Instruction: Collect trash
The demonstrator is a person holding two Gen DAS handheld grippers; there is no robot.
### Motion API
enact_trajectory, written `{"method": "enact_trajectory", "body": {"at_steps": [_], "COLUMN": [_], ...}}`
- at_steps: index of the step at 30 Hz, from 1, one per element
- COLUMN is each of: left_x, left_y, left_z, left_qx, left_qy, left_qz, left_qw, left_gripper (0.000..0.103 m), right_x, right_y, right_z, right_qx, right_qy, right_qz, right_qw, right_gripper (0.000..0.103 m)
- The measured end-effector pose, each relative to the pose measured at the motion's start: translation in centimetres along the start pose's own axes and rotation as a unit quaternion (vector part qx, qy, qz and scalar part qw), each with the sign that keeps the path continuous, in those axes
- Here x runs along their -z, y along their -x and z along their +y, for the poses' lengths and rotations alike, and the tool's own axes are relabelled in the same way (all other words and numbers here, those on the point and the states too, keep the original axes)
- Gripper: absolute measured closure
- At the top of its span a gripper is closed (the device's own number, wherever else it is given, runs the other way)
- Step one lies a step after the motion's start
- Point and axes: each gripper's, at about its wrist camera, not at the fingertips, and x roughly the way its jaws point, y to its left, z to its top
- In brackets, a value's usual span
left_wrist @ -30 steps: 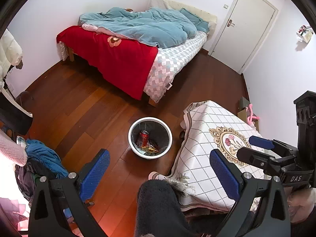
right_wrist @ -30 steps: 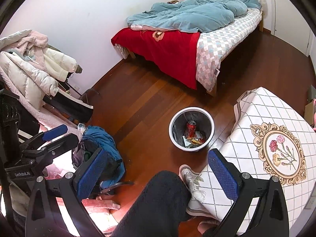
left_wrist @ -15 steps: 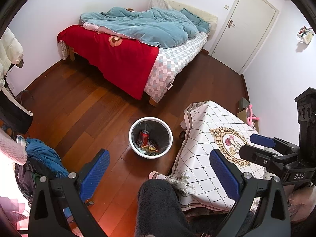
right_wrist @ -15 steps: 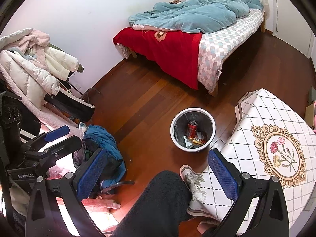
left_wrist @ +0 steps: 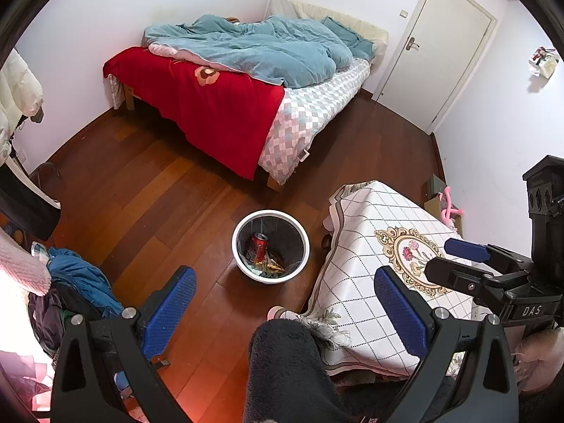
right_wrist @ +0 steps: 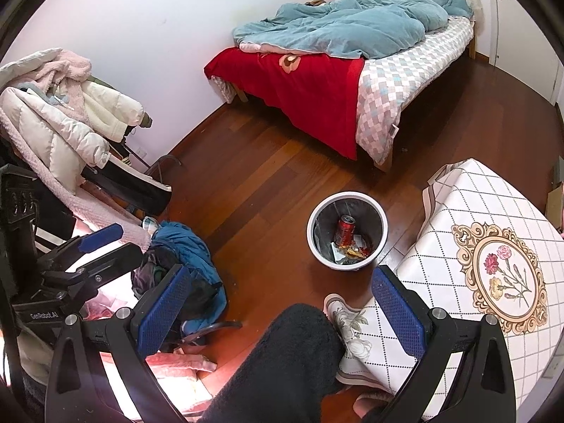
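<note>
Both jaws are held wide apart, nothing gripped: left gripper (left_wrist: pixel 285 303), right gripper (right_wrist: pixel 280 299). The bin (right_wrist: pixel 347 231) is seen on the floor (right_wrist: pixel 253 190) at 12 o'clock of both, holding a red can (right_wrist: pixel 344 228) and what are possibly wrappers (right_wrist: pixel 352 252). A table (right_wrist: pixel 493 211) stands at its 3 o'clock.

Glossy wood floor (left_wrist: pixel 148 190), metal can (left_wrist: pixel 257 246) (shiny red), fuzzy cloth leg (right_wrist: pixel 282 359)

Wood floor (left_wrist: pixel 148 190) – carries the room's items

On it: white trash bin (left_wrist: pixel 243 261), bed (left_wrist: pixel 317 112), covered table (left_wrist: pixel 352 282), blue clothes heap (right_wrist: pixel 187 246) – bin between bed and table.
</note>
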Motion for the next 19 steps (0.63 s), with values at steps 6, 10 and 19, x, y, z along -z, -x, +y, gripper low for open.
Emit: {"method": "enact_trajectory", "body": {"at_steps": [6,10,19], "left_x": [0.16,0.21,0.24], "left_y": [0.24,0.28,0.33], "left_z": [-0.22,-0.35,-0.53], "left_qx": [0.0,-0.001,-0.006], "left_qy": [-0.002,-0.003,-0.005], "left_qz": [0.0,0.0,-0.002], "left_qw": [1.0,1.0,1.0], "left_gripper": [0.0,0.0,0.0], "right_x": [0.09,0.08,0.25], "right_y": [0.22,0.5,1.0], "right_z": [-0.13,-0.34,-0.23], "right_qx": [0.0,0.0,-0.001], "right_qy": [-0.001,-0.001,0.004], "right_qz": [-0.001,-0.003,-0.003], "right_qw": [1.0,1.0,1.0], "right_gripper": [0.0,0.0,0.0]}}
